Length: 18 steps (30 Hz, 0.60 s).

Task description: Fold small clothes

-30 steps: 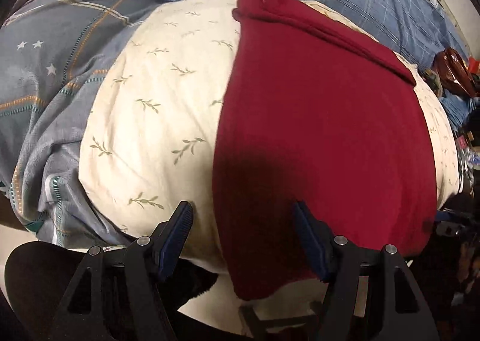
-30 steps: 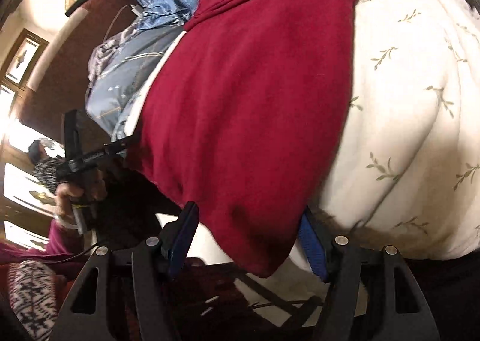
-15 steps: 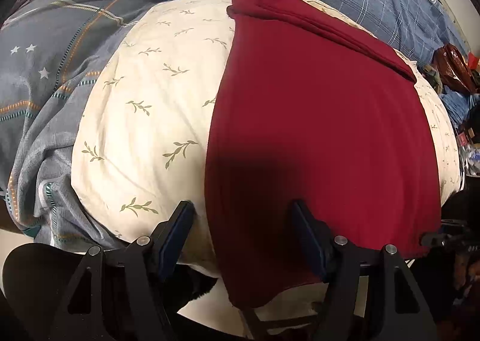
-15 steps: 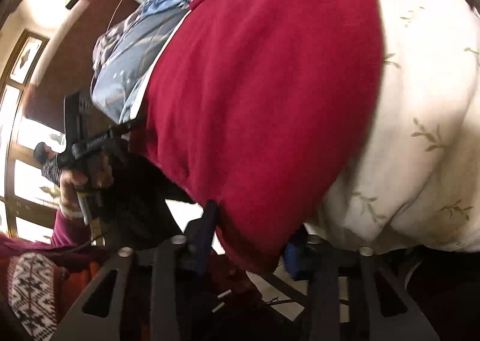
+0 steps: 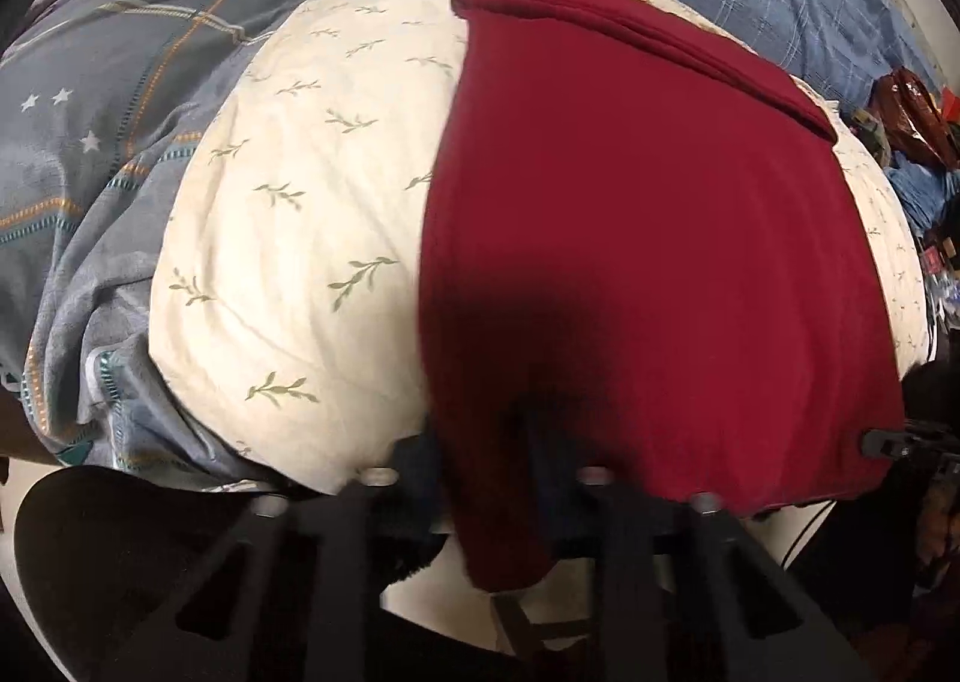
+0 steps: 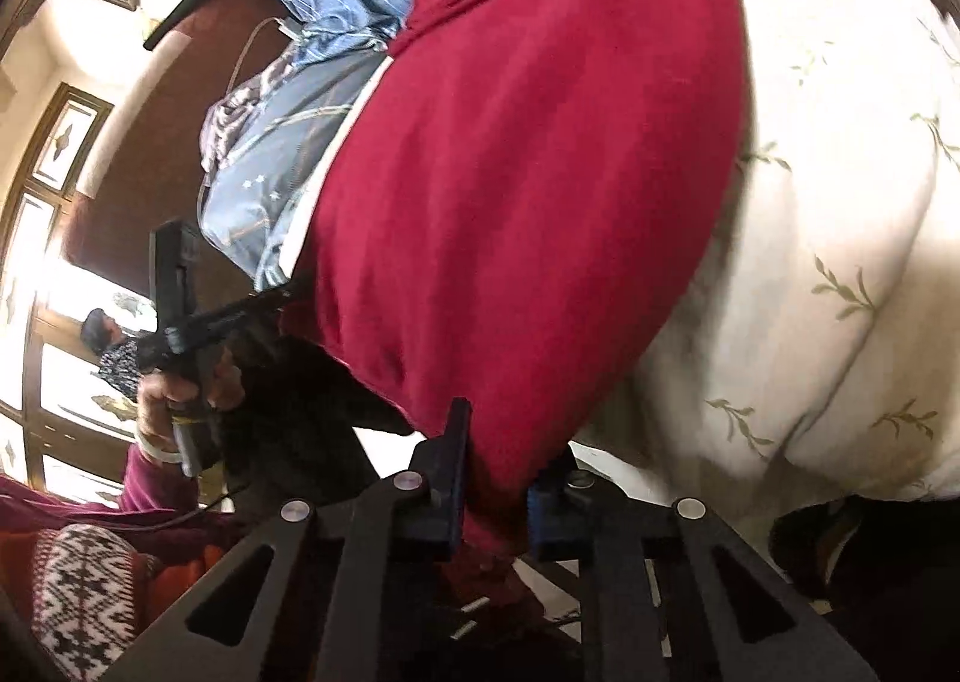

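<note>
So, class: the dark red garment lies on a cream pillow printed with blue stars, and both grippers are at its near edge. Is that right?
Not quite. The pillow under the red garment carries green leaf sprigs, as the left wrist view shows; the stars are on the grey bedding beside it.

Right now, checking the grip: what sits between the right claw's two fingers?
The red cloth: its lower corner is pinched in the right claw, seen in the right wrist view.
</note>
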Each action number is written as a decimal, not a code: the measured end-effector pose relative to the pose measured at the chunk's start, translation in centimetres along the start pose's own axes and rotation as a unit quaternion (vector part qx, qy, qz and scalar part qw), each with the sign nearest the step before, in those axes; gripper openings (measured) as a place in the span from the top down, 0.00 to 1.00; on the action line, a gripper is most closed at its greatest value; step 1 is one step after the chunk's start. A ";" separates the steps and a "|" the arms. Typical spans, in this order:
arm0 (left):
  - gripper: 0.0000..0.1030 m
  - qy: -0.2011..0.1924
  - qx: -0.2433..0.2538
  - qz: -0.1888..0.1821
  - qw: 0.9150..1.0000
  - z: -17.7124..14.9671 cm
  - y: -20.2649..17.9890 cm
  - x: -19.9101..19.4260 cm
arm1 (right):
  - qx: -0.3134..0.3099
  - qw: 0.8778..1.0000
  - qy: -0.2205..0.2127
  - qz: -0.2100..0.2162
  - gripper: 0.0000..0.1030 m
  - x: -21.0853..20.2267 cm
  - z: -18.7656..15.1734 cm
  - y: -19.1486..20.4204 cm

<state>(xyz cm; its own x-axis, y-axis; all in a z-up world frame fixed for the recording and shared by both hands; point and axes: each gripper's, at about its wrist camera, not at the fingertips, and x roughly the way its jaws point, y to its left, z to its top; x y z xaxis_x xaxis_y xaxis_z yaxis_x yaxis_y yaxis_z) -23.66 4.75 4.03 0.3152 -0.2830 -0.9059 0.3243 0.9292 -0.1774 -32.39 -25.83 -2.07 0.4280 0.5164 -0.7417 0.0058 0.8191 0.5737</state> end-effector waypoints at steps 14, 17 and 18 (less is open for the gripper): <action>0.94 -0.108 -0.021 -0.081 0.991 6.2 -0.2 -5.4 | -0.020 0.995 -0.098 0.028 0.88 -5.1 5.2 2.0; 0.94 -0.141 -0.009 -0.060 0.988 8.0 -1.5 -5.8 | -0.024 0.990 -0.138 0.010 0.88 -6.4 6.8 2.3; 0.94 -0.148 -0.005 -0.055 0.988 8.0 -2.1 -5.7 | -0.028 0.988 -0.153 0.001 0.88 -6.8 7.4 2.4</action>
<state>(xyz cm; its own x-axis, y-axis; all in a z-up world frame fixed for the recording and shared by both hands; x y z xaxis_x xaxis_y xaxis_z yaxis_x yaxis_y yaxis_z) -18.97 2.54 12.68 0.5254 -0.4379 -0.7295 0.3634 0.8908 -0.2730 -28.64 -29.23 6.92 0.6809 0.4253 -0.5962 -0.0411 0.8350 0.5487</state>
